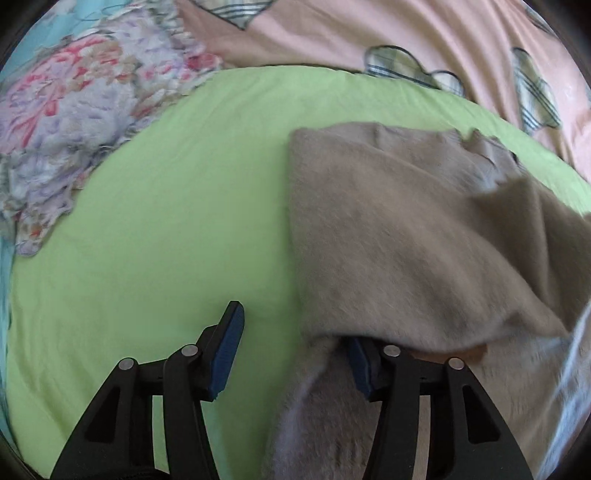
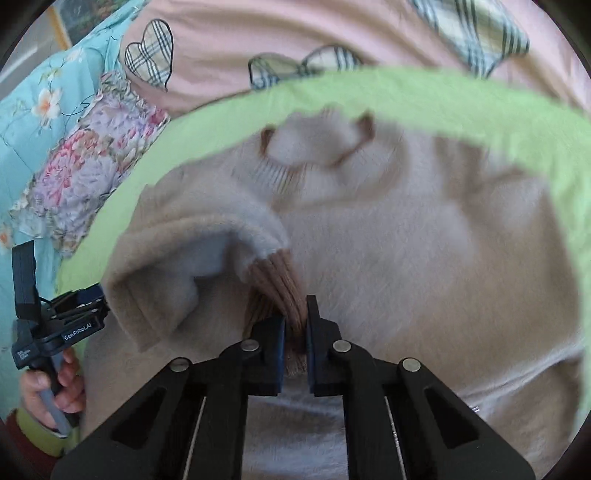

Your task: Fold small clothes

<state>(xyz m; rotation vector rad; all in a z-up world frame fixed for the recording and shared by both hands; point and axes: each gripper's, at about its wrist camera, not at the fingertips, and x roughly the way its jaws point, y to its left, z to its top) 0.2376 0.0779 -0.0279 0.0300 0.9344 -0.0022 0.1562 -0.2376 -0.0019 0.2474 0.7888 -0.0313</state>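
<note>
A fluffy beige sweater (image 2: 406, 251) lies on a green sheet (image 2: 443, 96), its neck hole toward the far side. My right gripper (image 2: 295, 332) is shut on the brown ribbed cuff (image 2: 280, 284) of the left sleeve, which is drawn across the body. My left gripper (image 1: 291, 332) is open at the sweater's (image 1: 388, 229) left edge. Its right finger is under the fabric, its left finger (image 1: 229, 332) over bare sheet (image 1: 166, 221). It also shows in the right wrist view (image 2: 88, 295) at the far left.
A floral cloth (image 1: 74, 122) lies crumpled at the left of the green sheet. Pink bedding with plaid hearts (image 1: 406, 33) lies behind. A blue floral cover (image 2: 44, 110) is at the far left.
</note>
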